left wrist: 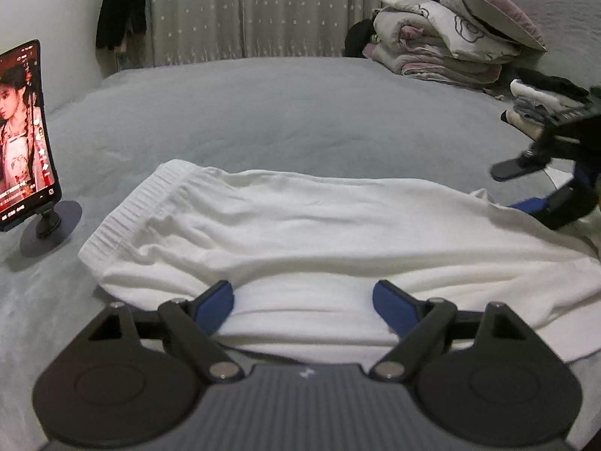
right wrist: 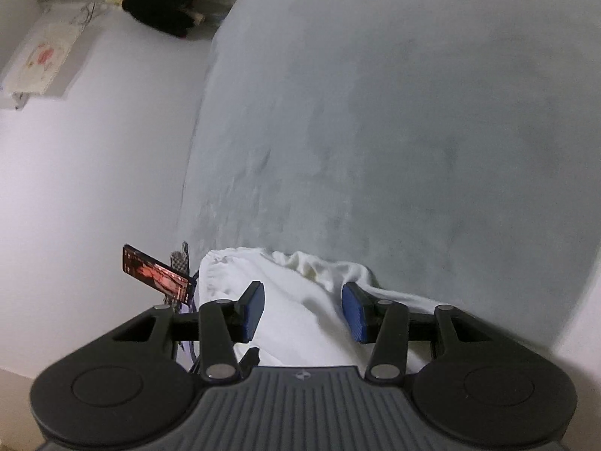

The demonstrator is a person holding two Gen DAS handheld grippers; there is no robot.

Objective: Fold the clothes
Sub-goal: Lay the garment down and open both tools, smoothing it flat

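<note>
A white garment with a ribbed elastic waistband at its left end lies folded lengthwise on the grey bed. My left gripper is open, its blue pads over the garment's near edge. My right gripper shows at the right in the left wrist view, open, at the garment's right end. In the right wrist view the right gripper is open with the white garment between and below its pads, not pinched.
A phone on a round stand plays video at the bed's left edge; it also shows in the right wrist view. Folded quilts and pillows sit at the far right, with a small clothes stack nearer. Curtains hang behind.
</note>
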